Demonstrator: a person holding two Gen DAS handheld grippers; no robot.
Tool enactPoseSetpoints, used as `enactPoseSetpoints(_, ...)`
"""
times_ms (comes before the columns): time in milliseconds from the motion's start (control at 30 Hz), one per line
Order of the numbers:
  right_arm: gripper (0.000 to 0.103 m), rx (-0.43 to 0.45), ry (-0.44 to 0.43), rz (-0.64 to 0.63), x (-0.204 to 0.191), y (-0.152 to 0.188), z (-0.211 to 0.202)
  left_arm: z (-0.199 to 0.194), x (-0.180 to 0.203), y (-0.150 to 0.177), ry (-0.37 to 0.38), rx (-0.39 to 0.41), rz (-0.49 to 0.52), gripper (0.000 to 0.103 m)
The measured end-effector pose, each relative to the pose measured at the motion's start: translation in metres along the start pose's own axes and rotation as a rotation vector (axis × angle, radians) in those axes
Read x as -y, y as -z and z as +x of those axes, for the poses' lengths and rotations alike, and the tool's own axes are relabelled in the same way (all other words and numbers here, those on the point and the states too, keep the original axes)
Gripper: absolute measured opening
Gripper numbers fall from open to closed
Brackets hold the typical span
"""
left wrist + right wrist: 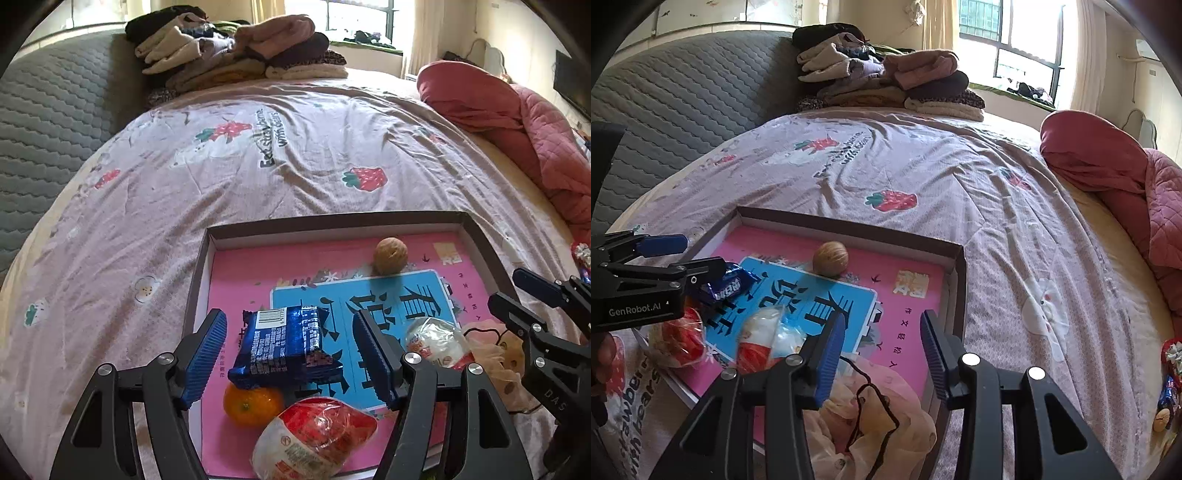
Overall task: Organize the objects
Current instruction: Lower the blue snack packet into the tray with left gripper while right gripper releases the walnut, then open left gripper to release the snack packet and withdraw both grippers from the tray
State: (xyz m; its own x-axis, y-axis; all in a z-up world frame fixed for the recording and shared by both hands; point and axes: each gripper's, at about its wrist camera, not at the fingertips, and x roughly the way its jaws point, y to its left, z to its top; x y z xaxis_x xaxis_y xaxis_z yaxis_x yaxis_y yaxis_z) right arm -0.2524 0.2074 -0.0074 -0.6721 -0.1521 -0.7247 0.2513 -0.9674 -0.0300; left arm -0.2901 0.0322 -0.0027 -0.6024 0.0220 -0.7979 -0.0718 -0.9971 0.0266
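Observation:
A shallow box [332,219] lined with a pink and blue printed sheet lies on the bed. In it are a walnut [390,255], an orange [251,406], a blue snack packet [284,343] resting on the orange, two red-and-white wrapped snacks [317,435] [436,341] and a peach cloth pouch [871,413] with a dark cord. My left gripper [291,354] is open and straddles the blue packet, with a gap at each pad. My right gripper [882,350] hangs open just above the pouch, holding nothing. Each gripper also shows at the edge of the other's view.
The bed has a strawberry-print sheet [258,177]. Folded clothes [240,55] are stacked at its far end by a grey quilted headboard [48,122]. A pink quilt [517,122] is bunched on the right. Small wrapped items [1169,387] lie near the right bed edge.

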Motion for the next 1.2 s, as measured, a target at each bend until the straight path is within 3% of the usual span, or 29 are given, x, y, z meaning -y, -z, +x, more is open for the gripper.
enactPoseSetpoints(700, 0.052, 0.068, -0.030, 0.009, -0.009, -0.010, -0.034, -0.051, 0.013, 0.022, 0.016, 0.067, -0.006, 0.074)
enactPoseSetpoints(1200, 0.053, 0.113, -0.066, 0.029, -0.009, -0.016, -0.059, -0.075, 0.023, 0.026, 0.004, 0.096, -0.009, 0.074)
